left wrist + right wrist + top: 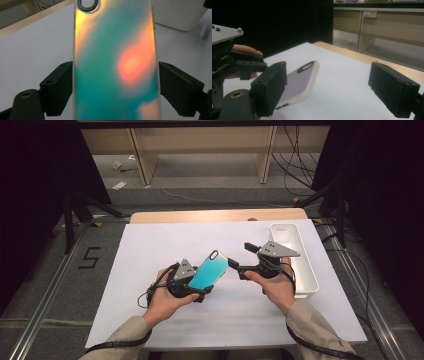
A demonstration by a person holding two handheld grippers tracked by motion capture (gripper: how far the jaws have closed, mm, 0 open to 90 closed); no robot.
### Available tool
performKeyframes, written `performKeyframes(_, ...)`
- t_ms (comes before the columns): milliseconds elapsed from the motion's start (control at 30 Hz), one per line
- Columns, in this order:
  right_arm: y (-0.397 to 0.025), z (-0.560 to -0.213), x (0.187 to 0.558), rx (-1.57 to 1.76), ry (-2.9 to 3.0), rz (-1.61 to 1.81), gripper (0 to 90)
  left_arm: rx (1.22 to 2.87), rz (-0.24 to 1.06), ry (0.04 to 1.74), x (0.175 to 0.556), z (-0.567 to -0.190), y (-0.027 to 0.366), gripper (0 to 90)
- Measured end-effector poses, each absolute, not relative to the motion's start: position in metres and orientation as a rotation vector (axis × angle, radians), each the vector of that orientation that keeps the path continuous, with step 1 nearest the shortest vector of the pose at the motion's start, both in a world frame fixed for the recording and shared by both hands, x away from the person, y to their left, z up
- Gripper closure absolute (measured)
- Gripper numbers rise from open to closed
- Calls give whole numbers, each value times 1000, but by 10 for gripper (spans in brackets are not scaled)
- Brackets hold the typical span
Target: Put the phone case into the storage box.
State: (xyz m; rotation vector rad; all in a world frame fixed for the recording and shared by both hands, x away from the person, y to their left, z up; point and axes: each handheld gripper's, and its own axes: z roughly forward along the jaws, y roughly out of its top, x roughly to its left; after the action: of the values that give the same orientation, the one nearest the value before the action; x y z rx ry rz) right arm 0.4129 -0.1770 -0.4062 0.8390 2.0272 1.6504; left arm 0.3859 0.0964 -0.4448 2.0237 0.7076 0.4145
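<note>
Iridescent phone case clamped between left gripper fingers; right gripper fingers wide, nearby.

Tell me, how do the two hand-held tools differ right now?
The left tool is shut on the long edges of a shiny teal phone case; the right tool is open and holds nothing. The left tool carries the case lifted and tilted above the white table, while the right tool sits near the case's camera end, beside the white bin. Both are black, with a grey plate on top.

Tan sleeves, black cables, black tools topped by grey three-cornered screwed plates.
</note>
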Motion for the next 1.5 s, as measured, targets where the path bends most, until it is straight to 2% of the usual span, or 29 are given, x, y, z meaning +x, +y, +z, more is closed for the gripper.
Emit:
performKeyframes(1100, -141, -420, 435, 924, 2113, 1637, 220, 2011, 403, 680, 380, -445, 84, 168)
performKeyframes(1500, -138, -423, 437, 974, 2123, 1650, 376, 2010, 400, 674, 380, -445, 83, 168)
